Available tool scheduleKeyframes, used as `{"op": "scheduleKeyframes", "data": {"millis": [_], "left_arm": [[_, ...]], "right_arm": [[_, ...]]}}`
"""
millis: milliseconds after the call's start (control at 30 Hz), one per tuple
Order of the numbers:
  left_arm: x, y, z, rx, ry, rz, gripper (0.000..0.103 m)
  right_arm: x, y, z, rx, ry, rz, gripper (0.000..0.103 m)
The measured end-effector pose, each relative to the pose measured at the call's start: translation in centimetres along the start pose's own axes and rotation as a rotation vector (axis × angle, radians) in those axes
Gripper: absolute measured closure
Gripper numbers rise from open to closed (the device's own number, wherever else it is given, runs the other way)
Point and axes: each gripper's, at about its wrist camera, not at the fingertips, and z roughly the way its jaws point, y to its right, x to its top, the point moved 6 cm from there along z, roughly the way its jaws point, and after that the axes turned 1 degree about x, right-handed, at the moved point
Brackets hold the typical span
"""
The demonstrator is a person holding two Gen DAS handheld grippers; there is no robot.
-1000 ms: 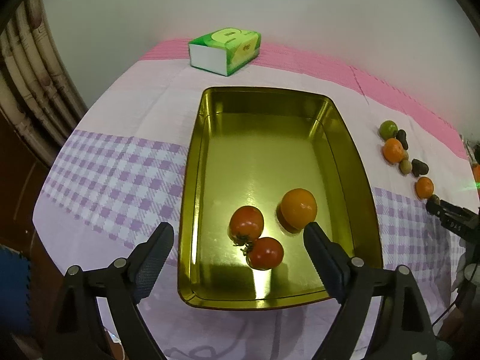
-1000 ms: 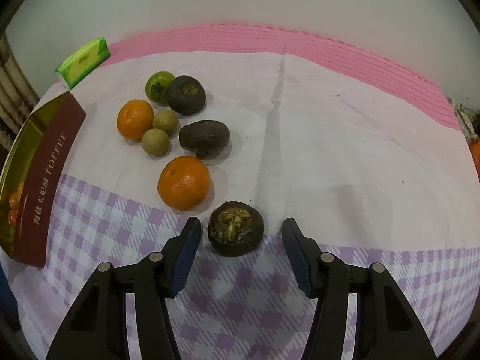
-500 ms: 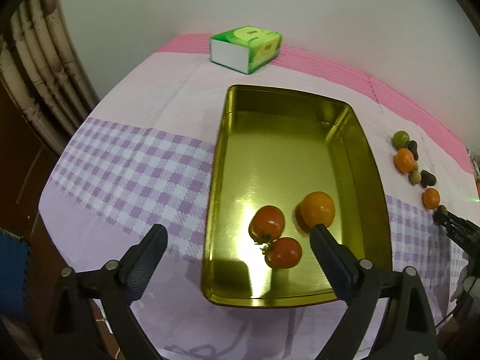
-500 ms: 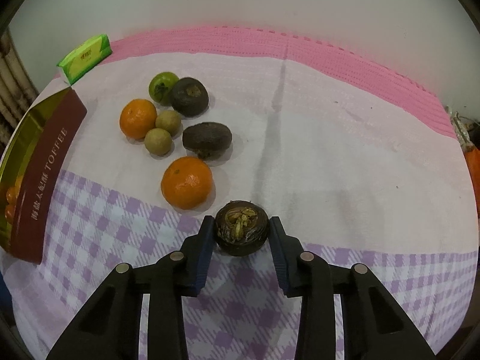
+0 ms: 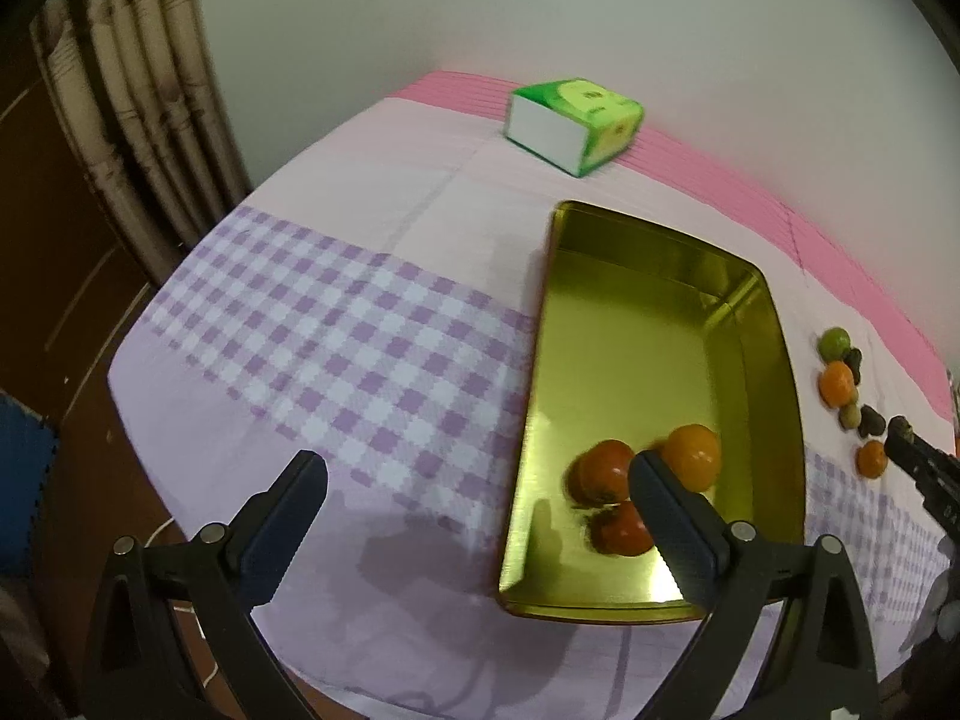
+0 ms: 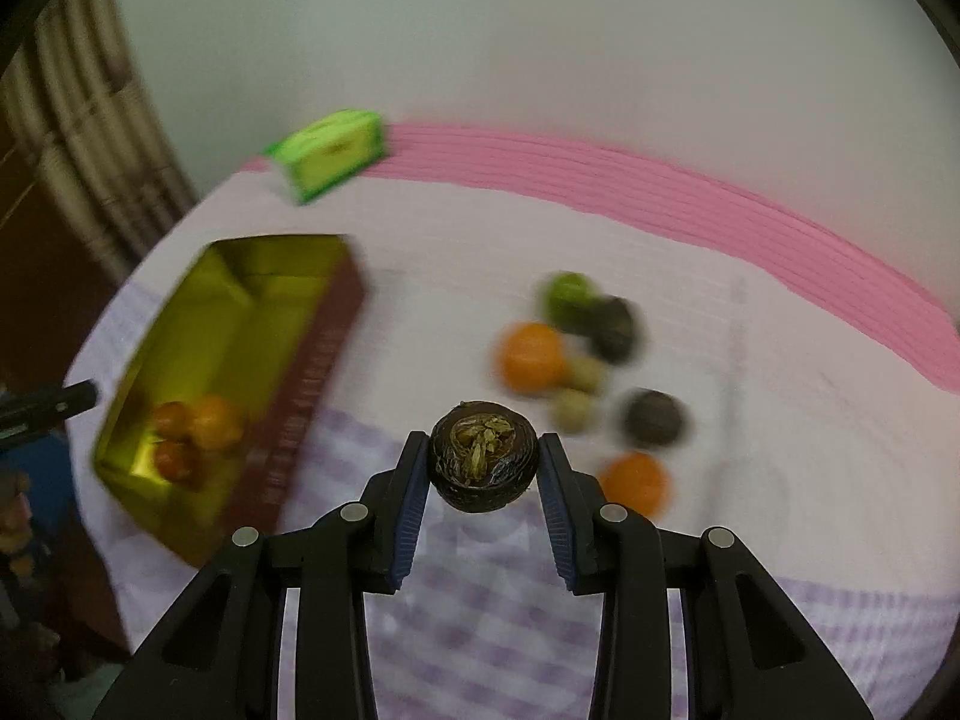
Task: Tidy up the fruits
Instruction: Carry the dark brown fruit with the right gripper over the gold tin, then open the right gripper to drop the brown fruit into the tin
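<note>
A: What differs from a second ago?

B: The right gripper (image 6: 483,468) was standing open around the dark, cracked-top fruit (image 6: 483,463); its jaws have closed and now clamp the fruit between the pads, lifted clear of the checked tablecloth (image 5: 336,336). The left gripper (image 5: 474,480) has just been opening and now stands wide with nothing between its jaws. It has drifted from above the gold tin (image 5: 774,360) to the cloth at the tin's left edge.

A: Where are the other fruits?

B: Two tomatoes (image 5: 603,471) and an orange (image 5: 690,456) lie in the tin's near end. Six loose fruits, among them two oranges (image 6: 531,357) and a green one (image 6: 567,294), sit on the cloth right of the tin.

A: Any writing?

B: The tin's maroon side (image 6: 312,396) read "TOFFEE" earlier; now it is too blurred. The print on the green tissue box (image 5: 573,123) at the far edge is illegible.
</note>
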Motion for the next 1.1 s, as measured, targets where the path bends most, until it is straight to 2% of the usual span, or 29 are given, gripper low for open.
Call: {"op": "scheduleKeyframes", "data": {"millis": [300, 467, 867, 1100], "left_arm": [[0.0, -3.6, -0.2, 0.037, -0.007, -0.115, 0.004], [-0.1, -4.4, 0.0, 0.043, -0.011, -0.149, 0.004], [-0.1, -4.7, 0.1, 0.033, -0.014, -0.17, 0.004], [-0.2, -4.7, 0.2, 0.033, -0.018, -0.17, 0.004]], "right_arm": [[-0.1, -9.8, 2.3, 0.131, -0.056, -0.169, 0.066], [-0.4, -13.2, 3.6, 0.152, -0.079, -0.251, 0.066], [-2.1, -15.5, 6.6, 0.165, -0.169, -0.305, 0.066], [-2.5, -16.1, 7.1, 0.163, -0.176, -0.321, 0.066]]}}
